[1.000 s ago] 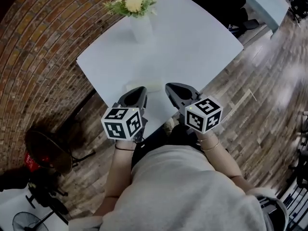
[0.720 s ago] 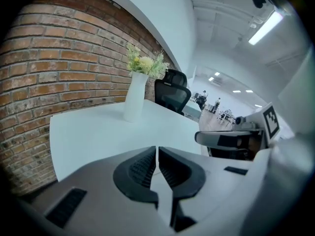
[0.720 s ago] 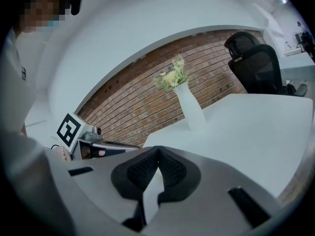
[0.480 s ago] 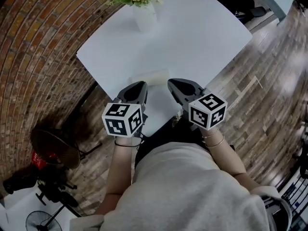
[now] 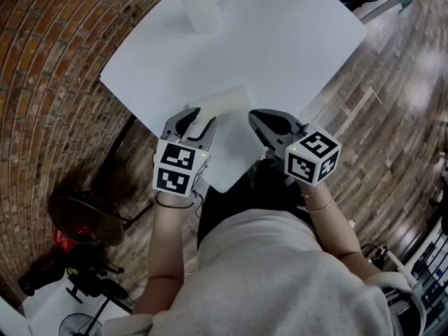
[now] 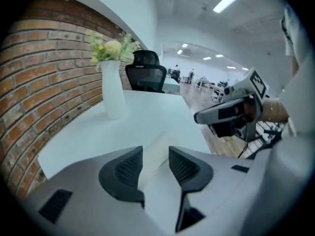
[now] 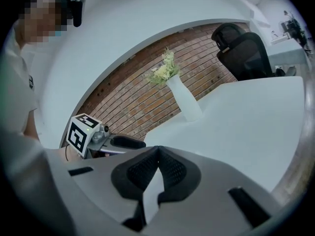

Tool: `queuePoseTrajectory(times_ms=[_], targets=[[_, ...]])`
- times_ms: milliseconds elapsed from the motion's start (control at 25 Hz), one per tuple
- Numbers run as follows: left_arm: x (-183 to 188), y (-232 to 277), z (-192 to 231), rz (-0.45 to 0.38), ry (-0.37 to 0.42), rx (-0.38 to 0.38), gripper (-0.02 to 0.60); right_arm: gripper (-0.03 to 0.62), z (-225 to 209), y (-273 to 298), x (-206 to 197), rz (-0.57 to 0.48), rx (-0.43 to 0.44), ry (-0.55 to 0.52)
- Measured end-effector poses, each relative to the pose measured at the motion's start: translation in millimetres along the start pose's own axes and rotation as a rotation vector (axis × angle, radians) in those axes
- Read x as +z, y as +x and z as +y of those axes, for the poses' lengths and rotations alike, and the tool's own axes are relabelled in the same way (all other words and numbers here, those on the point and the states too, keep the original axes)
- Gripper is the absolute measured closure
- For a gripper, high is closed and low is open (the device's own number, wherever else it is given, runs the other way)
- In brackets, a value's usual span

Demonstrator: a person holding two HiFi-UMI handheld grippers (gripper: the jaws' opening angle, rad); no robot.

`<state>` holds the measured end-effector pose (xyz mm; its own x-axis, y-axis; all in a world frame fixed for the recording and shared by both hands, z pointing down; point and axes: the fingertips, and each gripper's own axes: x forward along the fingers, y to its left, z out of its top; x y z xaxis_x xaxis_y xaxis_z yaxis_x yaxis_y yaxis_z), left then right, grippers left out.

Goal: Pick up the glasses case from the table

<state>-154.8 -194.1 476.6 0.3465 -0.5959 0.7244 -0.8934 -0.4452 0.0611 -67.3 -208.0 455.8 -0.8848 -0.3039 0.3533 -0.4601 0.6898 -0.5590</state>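
The glasses case (image 5: 228, 101) is a pale, whitish oblong lying near the front corner of the white table (image 5: 280, 40). My left gripper (image 5: 199, 123) hovers at the case's near-left end, pointing down at it, and its jaws are opening. In the left gripper view the case (image 6: 156, 149) shows through the gap ahead of the left gripper (image 6: 155, 162), and the pads do not press on it. My right gripper (image 5: 256, 117) stands just right of the case, shut and empty. Its pads (image 7: 171, 169) meet in the right gripper view.
A white vase with yellow flowers (image 5: 199, 9) stands at the table's far left side. A black office chair (image 6: 147, 75) sits behind the table. A brick wall (image 5: 49, 61) runs along the left, and a fan and tripod (image 5: 80, 219) stand on the wooden floor.
Both grippers sank toward the table's front corner. My left gripper rolled and its jaws parted at the case's end. The right gripper stayed shut.
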Motion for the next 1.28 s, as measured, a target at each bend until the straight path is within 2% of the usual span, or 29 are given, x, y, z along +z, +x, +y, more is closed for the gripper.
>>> queuePoseTrajectory(times_ms=[200, 440, 840, 1040, 1280], targets=[[-7.0, 15.8, 3.6, 0.083, 0.289, -0.012, 0.341, 0.595, -7.3, 3.8, -5.6, -0.001, -0.029, 0.020], [-25.8, 41.1, 8.7, 0.184, 0.450, -0.088, 0.325, 0.595, -11.7, 11.5, -19.0, 0.035, -0.036, 0.012], [-43.0, 78.1, 15.0, 0.273, 0.568, -0.177, 0.279, 0.595, -27.2, 17.5, -34.7, 0.070, -0.051, 0.056], [-46.0, 90.8, 12.7, 0.306, 0.581, -0.234, 0.279, 0.595, -32.2, 17.5, -42.1, 0.076, -0.051, 0.099], [-48.6, 95.4, 12.1, 0.316, 0.546, -0.302, 0.281, 0.595, -36.0, 17.2, -44.8, 0.072, -0.047, 0.124]])
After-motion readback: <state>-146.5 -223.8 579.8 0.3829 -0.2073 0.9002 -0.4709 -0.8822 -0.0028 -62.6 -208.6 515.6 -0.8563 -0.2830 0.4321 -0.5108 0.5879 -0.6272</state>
